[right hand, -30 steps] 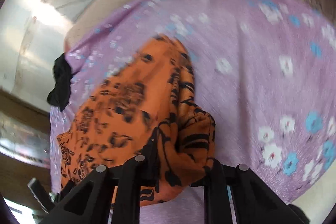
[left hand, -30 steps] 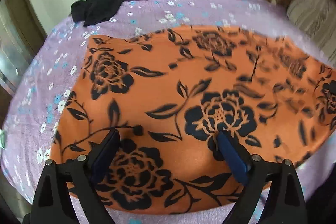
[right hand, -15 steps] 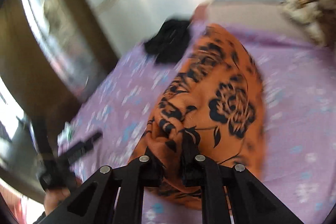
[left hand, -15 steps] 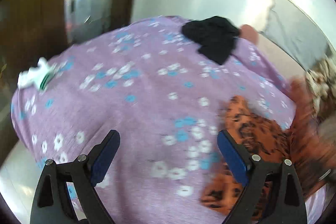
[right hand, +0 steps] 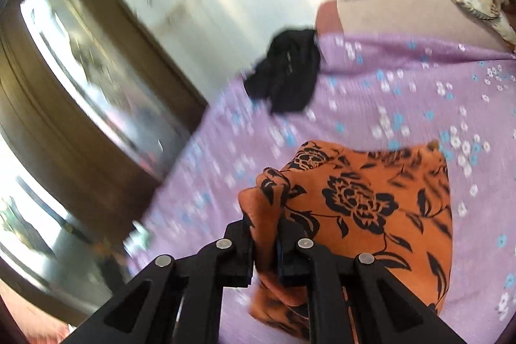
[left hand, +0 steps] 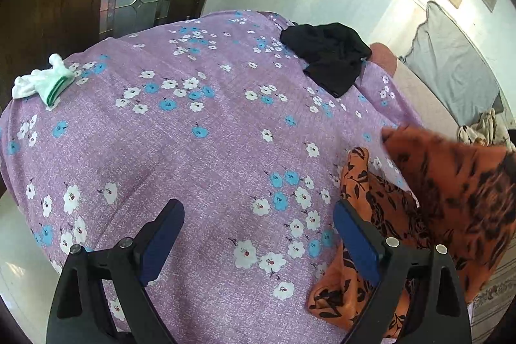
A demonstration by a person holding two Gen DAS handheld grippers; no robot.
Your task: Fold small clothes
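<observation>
Lilac bedding printed with small white and blue flowers, the bedspread [left hand: 200, 157], covers the whole work surface, with a dark wooden door and a pale wall behind it.

On the right, the right gripper [right hand: 265, 234] is pinched nearly shut on a bunched edge of the orange cloth [right hand: 371, 208], a piece printed with black roses. The fabric comes up between the two black fingers and drapes away from them onto the bed, so the grip looks meant to carry one edge across the rest for a fold. Most of the cloth lies spread on the bedspread beyond the fingers, one corner rumpled and raised.

Off to the side, the left gripper [left hand: 258, 240] stands wide open over bare bedspread, nothing between its blue pads [left hand: 354, 242]. The orange cloth lies just beside its right finger and passes behind it, but I cannot tell whether it touches. Its place suggests it is free to pin or smooth the cloth.

Farther out, a crumpled black garment [left hand: 329, 60] sits near the far edge of the bed, and a small white sock [left hand: 42, 83] with a green band lies at the left edge, both well apart from the orange cloth and probably waiting their turn.
</observation>
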